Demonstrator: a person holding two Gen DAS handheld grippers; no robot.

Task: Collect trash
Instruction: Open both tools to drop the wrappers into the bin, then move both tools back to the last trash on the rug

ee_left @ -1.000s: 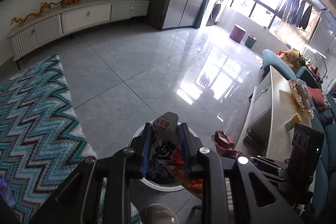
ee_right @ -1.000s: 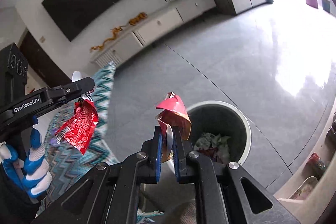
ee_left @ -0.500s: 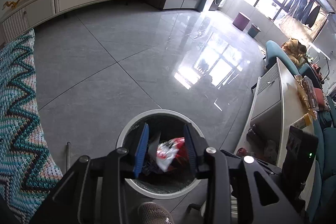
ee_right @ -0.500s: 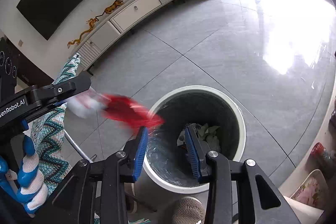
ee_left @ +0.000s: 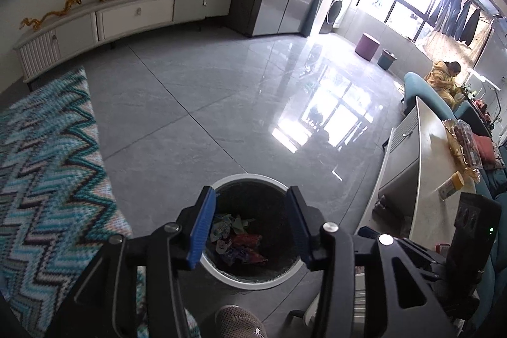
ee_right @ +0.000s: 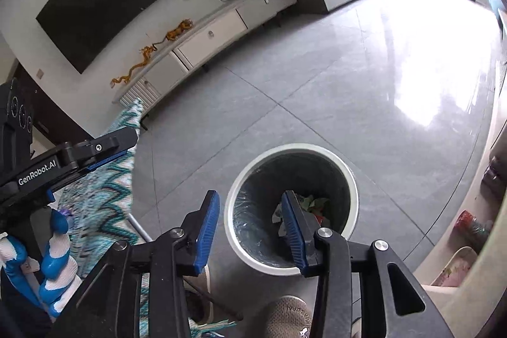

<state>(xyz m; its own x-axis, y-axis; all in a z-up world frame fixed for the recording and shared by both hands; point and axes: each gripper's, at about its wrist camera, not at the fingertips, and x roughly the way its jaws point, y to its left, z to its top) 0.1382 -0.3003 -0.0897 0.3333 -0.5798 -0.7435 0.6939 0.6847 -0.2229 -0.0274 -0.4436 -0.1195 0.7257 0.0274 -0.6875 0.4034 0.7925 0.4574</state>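
A: Where is the trash?

B: In the bin [ee_left: 250, 282], the round one with the white rim and dark liner, standing on the grey tile floor [ee_left: 196, 103]. Crumpled wrappers [ee_left: 236, 238] lie at its bottom (red, blue and pale bits, hard to sort further).

A: And the tools?

B: The left gripper [ee_left: 250, 227] hangs over the bin mouth, its jaws just opening, nothing between the blue pads. The right gripper [ee_right: 250, 230] is the same: jaws apart, just widening, empty, with the bin partly behind its right finger.

A: Anything beside the bin?

B: A zigzag rug [ee_left: 47, 167] to the left, and a shoe [ee_right: 286, 320] close by the bin's near side.
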